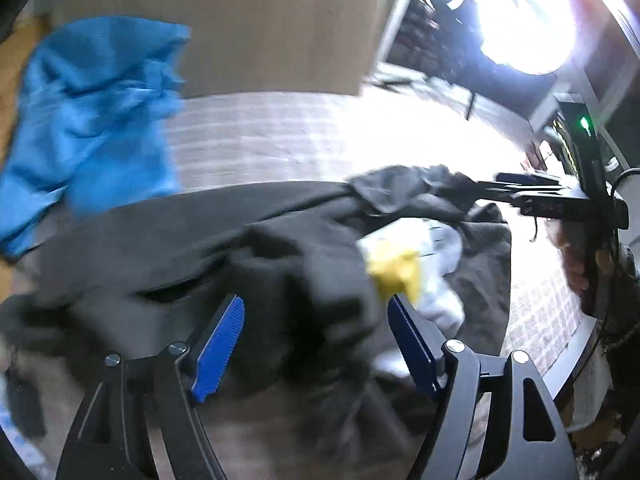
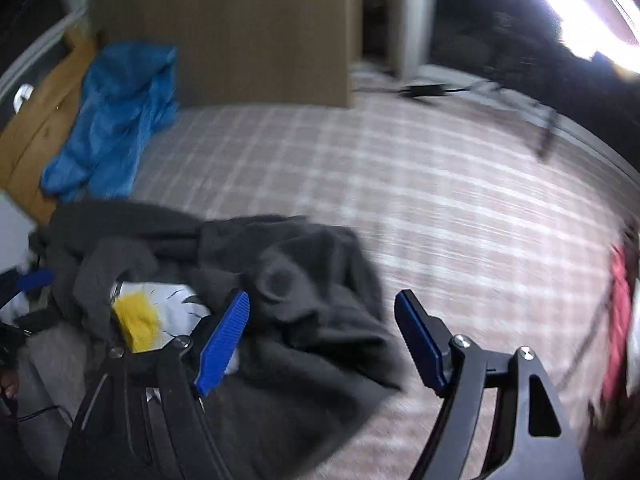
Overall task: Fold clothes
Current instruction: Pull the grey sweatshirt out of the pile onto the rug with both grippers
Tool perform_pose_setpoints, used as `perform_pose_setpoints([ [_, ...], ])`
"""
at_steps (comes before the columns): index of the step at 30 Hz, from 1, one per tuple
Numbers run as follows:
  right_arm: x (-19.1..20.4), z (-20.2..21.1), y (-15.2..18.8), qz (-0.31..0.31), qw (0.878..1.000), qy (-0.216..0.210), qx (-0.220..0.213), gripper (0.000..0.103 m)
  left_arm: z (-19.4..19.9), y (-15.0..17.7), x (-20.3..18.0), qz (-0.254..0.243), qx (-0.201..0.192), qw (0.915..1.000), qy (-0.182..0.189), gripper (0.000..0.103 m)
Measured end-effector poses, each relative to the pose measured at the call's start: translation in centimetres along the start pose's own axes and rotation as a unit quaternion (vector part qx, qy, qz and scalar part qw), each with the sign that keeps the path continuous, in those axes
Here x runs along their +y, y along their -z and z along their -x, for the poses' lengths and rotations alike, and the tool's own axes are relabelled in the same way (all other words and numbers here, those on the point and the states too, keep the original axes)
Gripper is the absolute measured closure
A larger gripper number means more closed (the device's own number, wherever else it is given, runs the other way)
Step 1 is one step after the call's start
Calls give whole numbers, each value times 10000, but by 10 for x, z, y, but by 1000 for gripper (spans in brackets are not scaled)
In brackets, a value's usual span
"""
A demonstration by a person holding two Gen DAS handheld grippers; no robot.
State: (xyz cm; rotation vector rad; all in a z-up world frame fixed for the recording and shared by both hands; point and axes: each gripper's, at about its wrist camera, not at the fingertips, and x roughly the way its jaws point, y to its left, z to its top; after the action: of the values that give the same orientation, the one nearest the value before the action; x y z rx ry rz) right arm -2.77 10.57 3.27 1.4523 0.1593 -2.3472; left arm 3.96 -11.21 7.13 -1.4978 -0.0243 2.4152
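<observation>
Both my left gripper (image 1: 316,312) and right gripper (image 2: 322,312) hover with jaws apart, empty. The dark grey garment (image 2: 304,300) lies crumpled on the plaid bed (image 2: 440,184). Soft, limp, likely light; best pinched at an edge or corner.

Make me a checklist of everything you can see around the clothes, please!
Surface: plaid bedsheet, partly bare.
Job's things: dark grey garment crumpled, white and yellow print showing; blue garment bunched at the far left.
Clutter: cardboard box; red item at right edge.
Grippers: left tool open over the grey garment; right tool open.
Cables: thin dark cable far right.
Surroundings: bright window.
</observation>
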Motion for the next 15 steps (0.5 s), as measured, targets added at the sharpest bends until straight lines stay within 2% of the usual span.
perform_pose_setpoints([
  [1, 9, -9, 0, 247, 9997, 9, 38, 29, -12, -5, -9, -55, 66, 9999, -52, 32],
  [2, 18, -18, -1, 494, 9988, 17, 76, 29, -25, -7, -12, -47, 144, 9995, -263, 33],
  [3, 26, -25, -1, 701, 9975, 56, 92, 29, -33, -9, -12, -6, 190, 9991, -370, 39],
  [4, 30, -31, 0, 825, 9965, 157, 61, 29, -39, -9, -11, 58, 228, 9986, -465, 47],
  [5, 34, -36, 0, 949, 9952, 258, 30, 33, -40, -9, -5, 206, 229, 9983, -494, 68],
  [6, 36, -39, 1, 1011, 9946, 242, -19, 61, -35, -6, 2, 372, 186, 9982, -439, 86],
  [7, 31, -34, 2, 906, 9958, 2, -104, 83, -29, -3, 10, 551, 128, 9977, -363, 91],
  [8, 23, -26, 3, 722, 9971, -188, -176, 98, -18, 1, 19, 769, 17, 9968, -222, 92],
  [10, 5, -9, 4, 385, 9974, -489, -355, 98, 12, 14, 36, 1111, -207, 9934, -182, 94],
  [12, -14, 18, 7, 232, 9963, -398, -723, 99, 45, 29, 49, 1346, -438, 9895, -285, 94],
  [15, -55, 64, 18, -121, 9920, -209, -1236, 99, 106, 71, 66, 1701, -756, 9806, -610, 95],
])
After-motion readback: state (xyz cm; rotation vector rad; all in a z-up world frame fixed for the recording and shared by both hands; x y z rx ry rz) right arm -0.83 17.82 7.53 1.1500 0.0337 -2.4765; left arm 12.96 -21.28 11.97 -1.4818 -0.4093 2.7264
